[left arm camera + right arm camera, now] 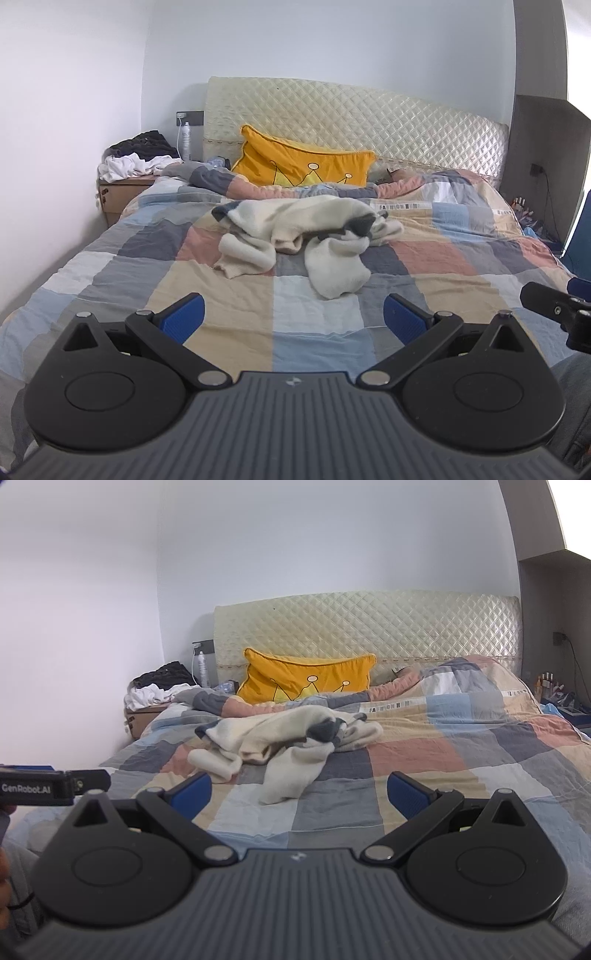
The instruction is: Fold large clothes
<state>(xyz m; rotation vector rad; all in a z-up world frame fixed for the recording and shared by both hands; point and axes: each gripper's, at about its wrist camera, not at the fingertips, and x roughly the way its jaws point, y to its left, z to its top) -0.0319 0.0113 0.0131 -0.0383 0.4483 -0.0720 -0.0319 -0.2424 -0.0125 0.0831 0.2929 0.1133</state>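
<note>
A crumpled cream garment [295,236] with dark grey patches is seen heaped at the centre of a bed, on a patchwork quilt [424,254] of blue, grey, peach and tan squares; its long axis runs roughly from 9 to 3 o'clock, with one thick sleeve trailing toward 6 o'clock. The knit looks soft and fleecy, its folds rounded and bunched. The left gripper [293,319] is held low over the near end of the bed with its blue ribbed pads [184,319] spread wide and nothing between them; the right gripper [300,799] is likewise spread wide and empty, well short of the garment. Only in the left wrist view is a blue upright object seen at the 3 o'clock edge; only in the right wrist view is the lettering "GenRobot.AI" shown on the other device at 9 o'clock. A yellow cushion [303,160] with a crown outline is propped against a quilted, diamond-stitched cream headboard [369,114], and a pile of black and white clothes [140,155] is heaped on a bedside cabinet at 10 o'clock.
</note>
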